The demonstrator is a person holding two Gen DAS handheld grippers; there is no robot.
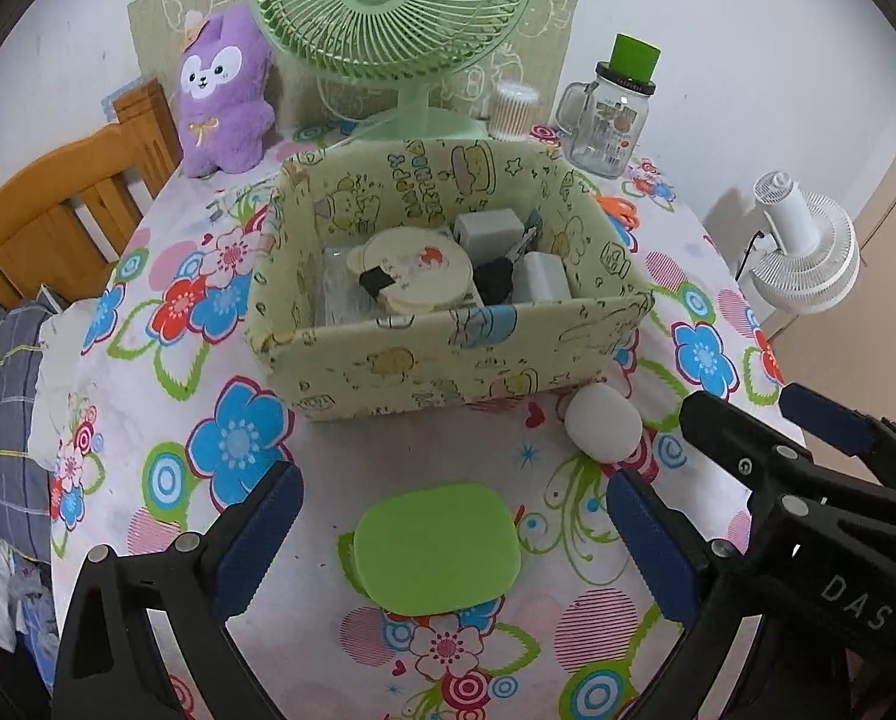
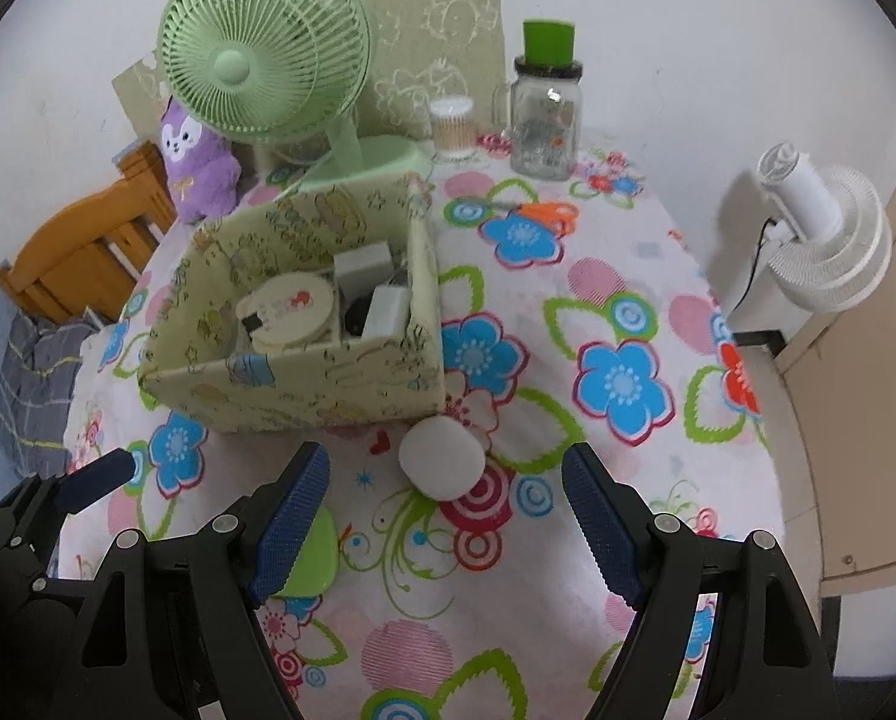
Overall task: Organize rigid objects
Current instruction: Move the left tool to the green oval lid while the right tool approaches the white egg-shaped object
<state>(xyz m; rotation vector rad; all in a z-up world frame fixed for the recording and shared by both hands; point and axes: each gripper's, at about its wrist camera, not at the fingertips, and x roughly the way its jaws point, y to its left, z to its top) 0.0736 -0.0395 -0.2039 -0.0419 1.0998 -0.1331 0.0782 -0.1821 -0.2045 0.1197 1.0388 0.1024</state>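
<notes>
Both your grippers point steeply down at the flowered tablecloth [image 1: 147,396], side by side. Your left gripper [image 1: 454,531] has its jaws spread wide with nothing pressed between them; the green rounded case [image 1: 435,546] lies flat on the cloth between the blue pads [image 1: 261,534], clear of both. Your right gripper [image 2: 448,516] is likewise wide open and empty, hovering just short of the white round object [image 2: 441,459], which sits on the cloth touching the near right corner of the patterned box [image 2: 303,384]. The box already holds a round cream case [image 1: 414,270] and white adapters [image 1: 544,282]. Readable text: "HAPPY BIRTHDAY" on the box's inner wall, "DAS" on the right gripper's body in the left view.
</notes>
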